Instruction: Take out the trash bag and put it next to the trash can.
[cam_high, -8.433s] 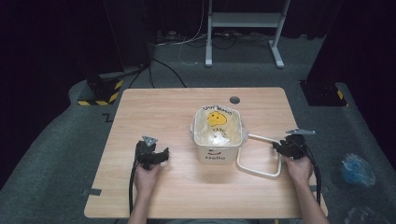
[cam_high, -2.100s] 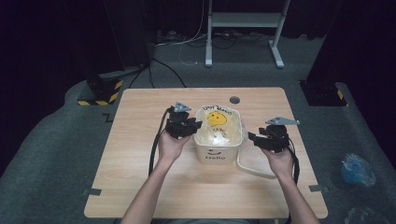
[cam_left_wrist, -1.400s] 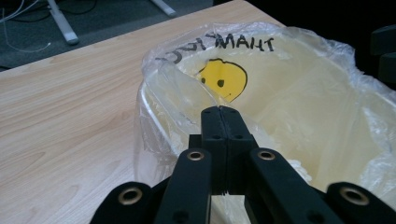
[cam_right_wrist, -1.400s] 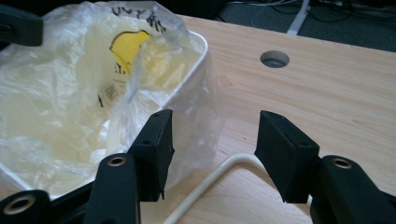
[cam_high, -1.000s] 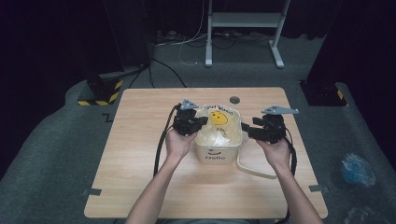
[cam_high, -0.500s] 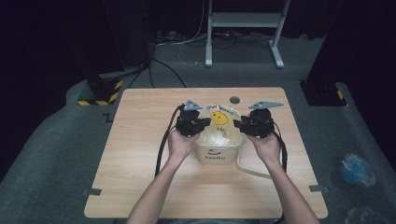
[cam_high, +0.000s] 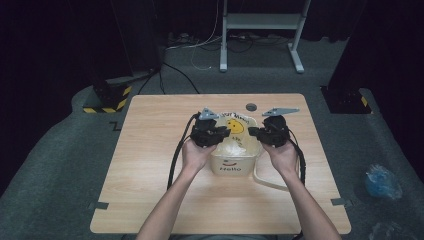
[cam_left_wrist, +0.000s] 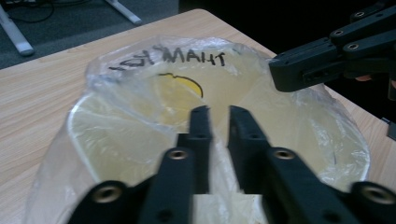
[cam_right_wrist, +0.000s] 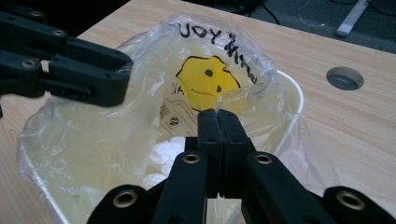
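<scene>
We note the table (cam_high: 150, 150) left of the bin (cam_high: 235, 162) lies bare wood, open for a pass; the far strip behind the bin is free too, bar a round hole (cam_high: 251, 107) in the board. Right of the bin a pale loop handle (cam_high: 265, 180) lies on the wood and narrows that lane. Over the bin mouth the way is crowded: the left gripper (cam_high: 220, 134) and the right gripper (cam_high: 255, 132) face each other across it, near one another, with the plastic bag (cam_left_wrist: 140, 93) lining the rim between and below them.
</scene>
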